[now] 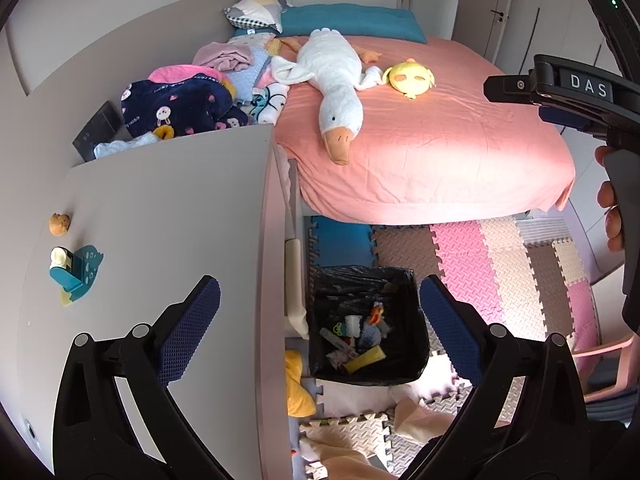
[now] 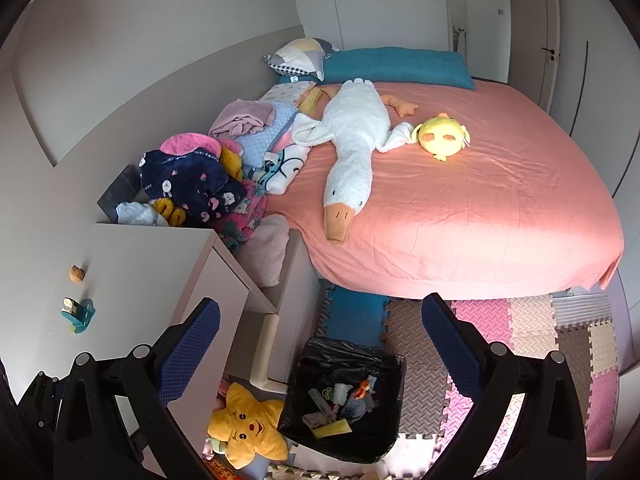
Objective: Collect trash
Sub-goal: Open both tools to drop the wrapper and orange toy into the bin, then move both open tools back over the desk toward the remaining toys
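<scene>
To the left of the left hand-held gripper (image 1: pixel 320 316), two small items (image 1: pixel 68 256) are left on the desk (image 1: pixel 168 208); between its spread, empty jaws the bin (image 1: pixel 366 324) is seen holding collected trash; the right hand-held gripper (image 2: pixel 320 336) is likewise spread and empty.
</scene>
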A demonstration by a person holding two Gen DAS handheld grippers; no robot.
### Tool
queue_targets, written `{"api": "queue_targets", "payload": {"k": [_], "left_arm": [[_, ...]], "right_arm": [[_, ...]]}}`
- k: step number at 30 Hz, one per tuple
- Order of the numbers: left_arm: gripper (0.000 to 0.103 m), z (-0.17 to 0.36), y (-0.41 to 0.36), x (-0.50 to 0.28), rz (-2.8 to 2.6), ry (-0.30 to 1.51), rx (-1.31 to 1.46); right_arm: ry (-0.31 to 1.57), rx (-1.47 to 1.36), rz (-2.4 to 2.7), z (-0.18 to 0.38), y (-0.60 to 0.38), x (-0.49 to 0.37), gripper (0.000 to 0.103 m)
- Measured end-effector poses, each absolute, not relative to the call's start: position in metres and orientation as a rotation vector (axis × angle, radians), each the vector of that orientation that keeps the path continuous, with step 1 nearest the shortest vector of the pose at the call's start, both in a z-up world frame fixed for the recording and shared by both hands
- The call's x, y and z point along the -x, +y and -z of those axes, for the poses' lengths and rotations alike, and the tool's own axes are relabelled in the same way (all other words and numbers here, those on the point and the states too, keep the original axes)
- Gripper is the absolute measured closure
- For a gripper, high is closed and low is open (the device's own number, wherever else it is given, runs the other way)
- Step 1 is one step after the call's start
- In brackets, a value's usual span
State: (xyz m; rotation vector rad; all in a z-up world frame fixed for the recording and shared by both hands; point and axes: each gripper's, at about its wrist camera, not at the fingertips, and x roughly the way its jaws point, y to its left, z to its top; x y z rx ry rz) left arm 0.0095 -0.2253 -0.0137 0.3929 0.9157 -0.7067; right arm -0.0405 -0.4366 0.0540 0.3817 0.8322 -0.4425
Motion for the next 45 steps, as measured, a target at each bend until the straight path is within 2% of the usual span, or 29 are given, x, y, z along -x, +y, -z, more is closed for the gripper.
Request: {"api": "queue_targets", "payload": {"k": [20,45], "left_arm": [[0.006,0.015,-0.168,-0.032,0.576,0.952,-0.322],[0.006,0.022,-0.025,-0.064,0.250,1.010,-0.140]], "right_arm": [[0.872,-0.348,0.303,-0.045,-0.381,-0.006,0.003],[0.965,-0.217,-0.015,-0.024,-0.253,-0.099,0.003]]}}
